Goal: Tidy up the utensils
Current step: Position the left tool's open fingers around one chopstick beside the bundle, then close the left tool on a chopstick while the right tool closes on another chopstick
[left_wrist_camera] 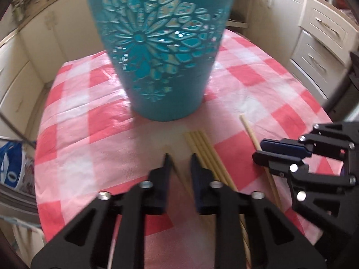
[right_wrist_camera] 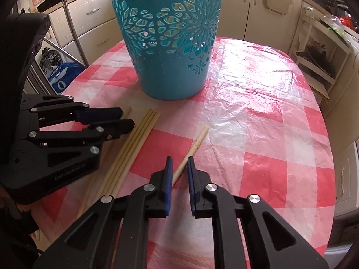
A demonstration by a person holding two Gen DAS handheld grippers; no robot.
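Observation:
A tall teal plastic basket [left_wrist_camera: 161,56] [right_wrist_camera: 170,67] with cut-out flowers stands upright on the red-and-white checked tablecloth [right_wrist_camera: 258,134]. In front of it lies a bundle of pale wooden chopsticks [left_wrist_camera: 198,144] [right_wrist_camera: 143,130]. My left gripper [left_wrist_camera: 180,157] [right_wrist_camera: 128,118] is shut on a single chopstick [left_wrist_camera: 165,149] just left of the bundle. To the right, my right gripper [right_wrist_camera: 179,160] [left_wrist_camera: 258,151] is shut on another lone chopstick [right_wrist_camera: 197,141] [left_wrist_camera: 248,130], whose far end points toward the basket. Both grippers point down at the table, close side by side.
The round table's edge [right_wrist_camera: 323,116] curves close on the right and left. Cream kitchen cabinets [left_wrist_camera: 320,35] ring the table. A white shelf rack with pans [right_wrist_camera: 318,60] stands at the right, a blue bag [right_wrist_camera: 60,76] and a metal pole [right_wrist_camera: 74,29] at the left.

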